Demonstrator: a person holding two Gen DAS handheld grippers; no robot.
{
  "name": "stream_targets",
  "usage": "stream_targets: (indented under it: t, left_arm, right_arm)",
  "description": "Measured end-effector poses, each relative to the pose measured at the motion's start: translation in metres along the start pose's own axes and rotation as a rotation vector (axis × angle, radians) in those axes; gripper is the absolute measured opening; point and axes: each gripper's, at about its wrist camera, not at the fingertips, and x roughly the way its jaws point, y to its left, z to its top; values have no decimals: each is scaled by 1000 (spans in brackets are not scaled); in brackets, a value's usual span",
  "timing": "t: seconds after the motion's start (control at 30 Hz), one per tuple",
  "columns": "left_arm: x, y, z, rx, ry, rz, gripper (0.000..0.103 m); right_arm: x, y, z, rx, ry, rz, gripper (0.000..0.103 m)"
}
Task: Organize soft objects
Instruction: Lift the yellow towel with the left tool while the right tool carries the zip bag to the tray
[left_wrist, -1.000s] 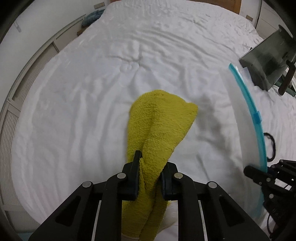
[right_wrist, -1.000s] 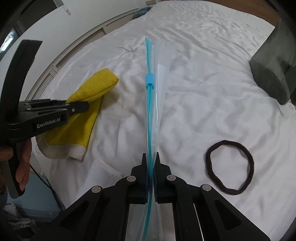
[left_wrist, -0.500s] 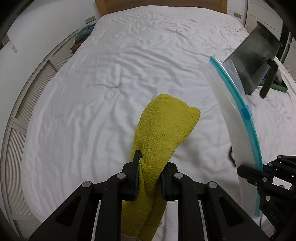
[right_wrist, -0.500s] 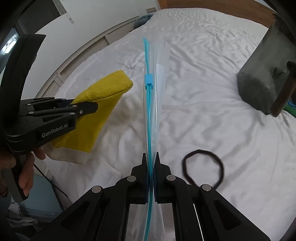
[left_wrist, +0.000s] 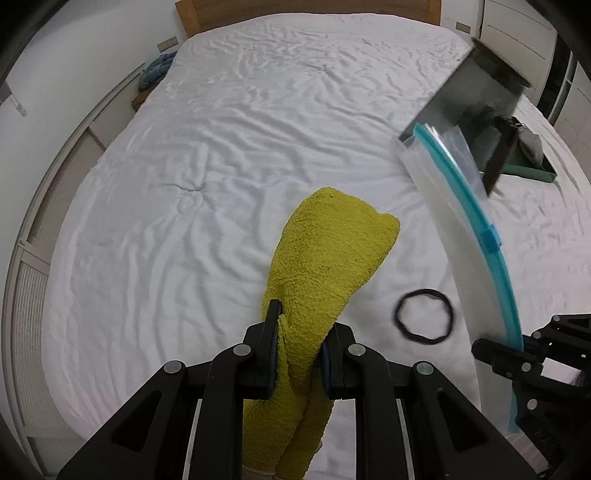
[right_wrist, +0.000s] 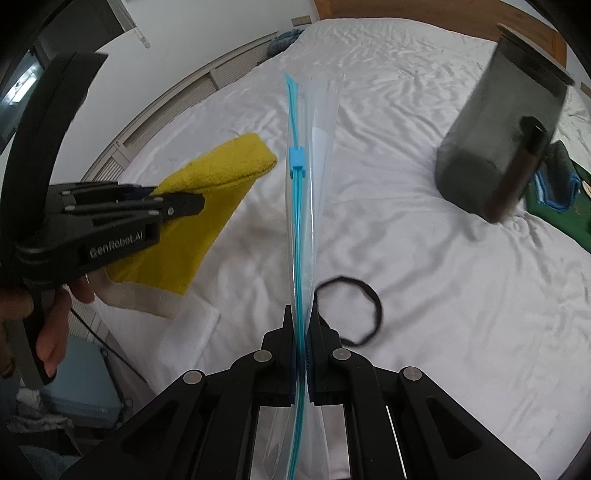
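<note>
My left gripper is shut on a yellow terry towel and holds it up above the white bed. The towel and the left gripper also show at the left of the right wrist view. My right gripper is shut on the lower end of a clear zip bag with a blue slider strip, held upright. In the left wrist view the bag stands to the right of the towel, apart from it. A black hair band lies on the sheet under the bag.
A dark grey box stands on the bed at the far right, with a green tray beside it. A white cloth lies at the bed's near edge. A blue cloth sits beyond the bed's far left corner.
Both grippers have risen higher above the bed with towel and bag still held. The towel has lifted off the sheet. The hair band now shows in the left wrist view.
</note>
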Motion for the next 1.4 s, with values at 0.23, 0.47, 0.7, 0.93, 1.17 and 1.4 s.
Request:
stream_targets:
  t: [0.23,0.47,0.7,0.93,1.17,1.4]
  left_arm:
    - [-19,-48,-3,18,25,-61,15]
    - [-30,-111,-3,57,62,-167,15]
    - [-40,-173,11,86,62,-292,15]
    - [-46,-238,54,80,-3,-395,15]
    - [-36,-283,120,12,-95,-439,15]
    - [10,-307,189,-125,-134,-424,15]
  right_arm:
    - [-32,-27,-27,-31,53,-7,3]
    - [-71,-79,-52,6,87,-49,3]
    - [-111,-141,-69,82,76,-121,3]
    - [-145,-211,-67,154,31,-203,3]
    - [-166,-281,-42,199,-41,-269,3]
    - [-152,-331,0,203,-82,-328,3]
